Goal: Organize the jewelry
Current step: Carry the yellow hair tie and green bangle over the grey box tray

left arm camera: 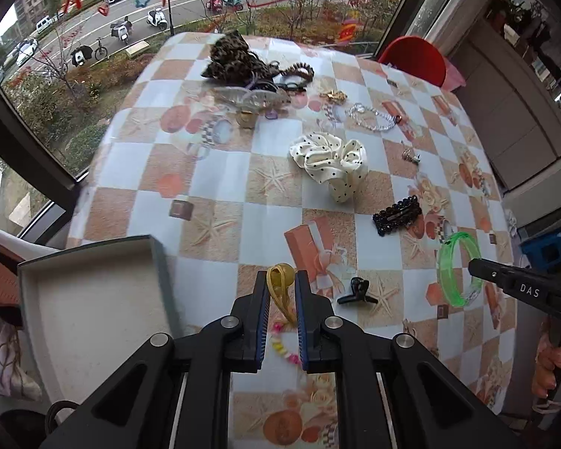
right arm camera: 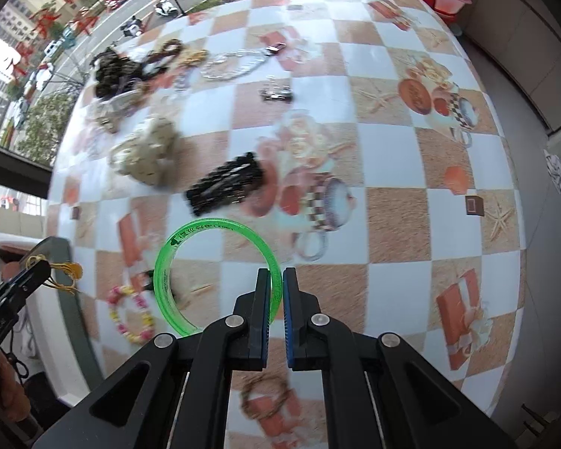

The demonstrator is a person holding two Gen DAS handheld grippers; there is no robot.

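Note:
My left gripper [left arm camera: 282,280] is shut on a yellow hair tie with a round bead [left arm camera: 280,277] and holds it above the table, right of the open grey box [left arm camera: 93,299]. My right gripper [right arm camera: 276,280] is shut on a green translucent bangle [right arm camera: 190,239], lifted over the table; the bangle also shows in the left wrist view [left arm camera: 456,262]. The left gripper with the yellow tie [right arm camera: 69,269] shows at the left edge of the right wrist view. A pink-and-yellow bead bracelet [right arm camera: 131,310] lies on the table below it.
On the checkered tablecloth [left arm camera: 243,224] lie a polka-dot scrunchie [left arm camera: 329,161], a black beaded clip [left arm camera: 396,215], a small black claw clip [left arm camera: 355,292], a clear bead bracelet [left arm camera: 374,116] and a leopard scrunchie pile [left arm camera: 235,60]. A red stool [left arm camera: 415,56] stands behind. A woven ring [right arm camera: 265,393] lies near.

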